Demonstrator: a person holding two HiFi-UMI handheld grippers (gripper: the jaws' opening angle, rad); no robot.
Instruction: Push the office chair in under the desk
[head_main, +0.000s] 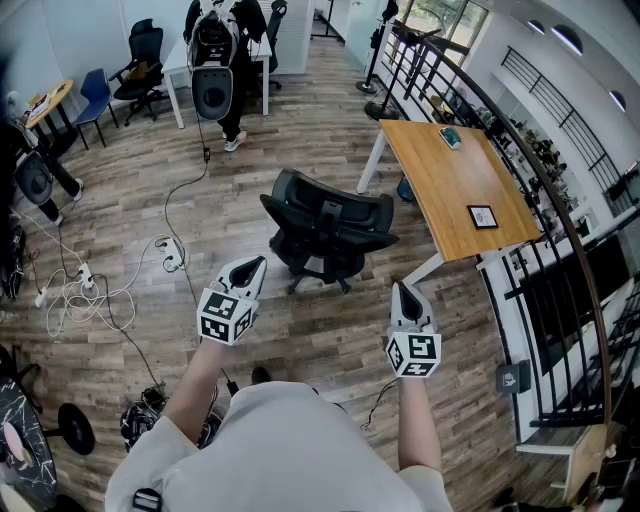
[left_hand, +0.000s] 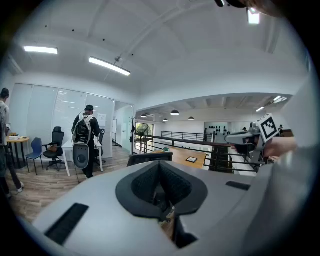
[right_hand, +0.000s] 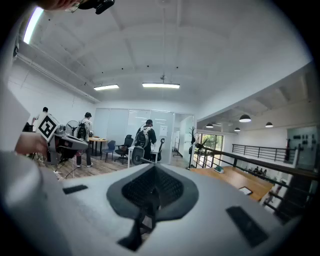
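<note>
The office chair (head_main: 330, 232) stands on the floor in front of the person, beyond and between the left gripper (head_main: 254, 264) and the right gripper (head_main: 400, 289). It sits just left of the desk (head_main: 440, 190), outside it, not under it. The desk lies along a railing (head_main: 540, 262) at the right, with a small frame (head_main: 482, 216) on its near end. Cables (head_main: 90, 295) lie on the floor to the left. Behind the chair, another person (head_main: 215, 60) stands at the room's far end.
</note>
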